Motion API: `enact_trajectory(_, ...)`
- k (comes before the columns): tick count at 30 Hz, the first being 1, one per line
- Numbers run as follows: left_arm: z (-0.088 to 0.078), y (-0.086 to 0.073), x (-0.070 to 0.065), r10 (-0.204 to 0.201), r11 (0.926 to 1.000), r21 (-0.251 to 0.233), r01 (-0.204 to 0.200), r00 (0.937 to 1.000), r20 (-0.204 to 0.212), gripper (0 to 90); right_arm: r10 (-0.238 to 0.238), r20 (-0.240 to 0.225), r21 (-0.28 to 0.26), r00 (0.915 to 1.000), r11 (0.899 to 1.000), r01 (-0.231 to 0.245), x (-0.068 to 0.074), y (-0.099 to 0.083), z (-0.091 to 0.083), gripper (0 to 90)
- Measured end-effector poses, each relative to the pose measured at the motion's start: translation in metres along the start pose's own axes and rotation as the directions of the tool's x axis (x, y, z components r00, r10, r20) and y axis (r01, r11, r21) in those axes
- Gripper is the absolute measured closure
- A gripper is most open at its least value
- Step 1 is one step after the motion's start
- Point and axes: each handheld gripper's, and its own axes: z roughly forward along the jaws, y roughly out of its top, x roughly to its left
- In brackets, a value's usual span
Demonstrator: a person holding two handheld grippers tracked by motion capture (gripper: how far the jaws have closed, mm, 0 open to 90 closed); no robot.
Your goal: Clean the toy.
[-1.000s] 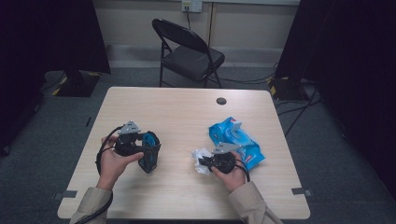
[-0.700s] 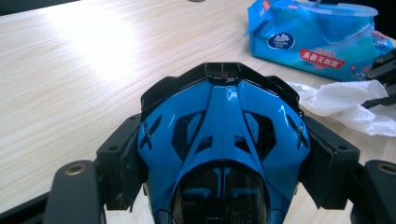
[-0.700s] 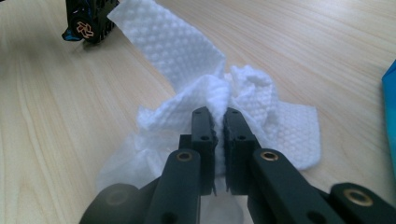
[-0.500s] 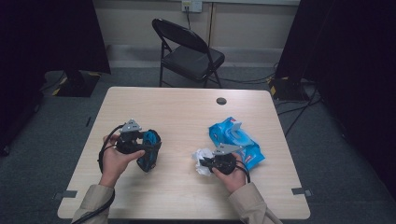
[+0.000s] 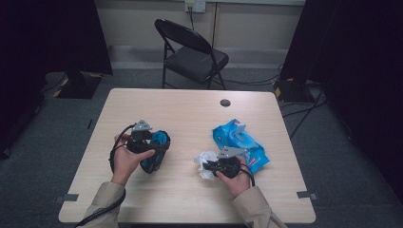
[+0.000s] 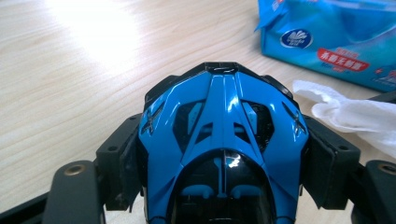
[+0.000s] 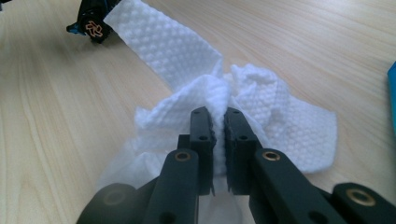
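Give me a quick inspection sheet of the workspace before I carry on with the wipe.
Surface: light wooden table, no spills seen.
Job's things: blue and black toy car clamped across its body; white wet wipe crumpled on the table.
Clutter: blue wipes pack beside the wipe; dark round grommet near the far edge.
Grippers: left gripper shut on the car; right gripper shut on the wipe.
Cables: black cable loops by the left hand.
Surroundings: folding chair behind the table, floor cables at right.

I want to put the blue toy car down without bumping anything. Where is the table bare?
The far half of the table is bare up to the small dark hole. The near strip is free too. It is crowded between the wipe and the wipes pack.
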Motion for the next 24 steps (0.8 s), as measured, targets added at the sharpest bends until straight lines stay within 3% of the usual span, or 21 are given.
enact_trajectory(6,0.010,0.007,-0.004,0.022,0.9994,0.026,-0.022,0.9998,-0.003,25.7,0.001,0.005,0.001,1.0000,1.000,-0.001,0.000,-0.001,0.000,83.0)
enact_trajectory(24,0.022,0.008,-0.003,0.008,0.9993,0.036,-0.007,0.9999,-0.013,25.3,0.012,0.010,-0.004,0.9999,1.000,-0.011,-0.001,-0.003,0.000,79.7)
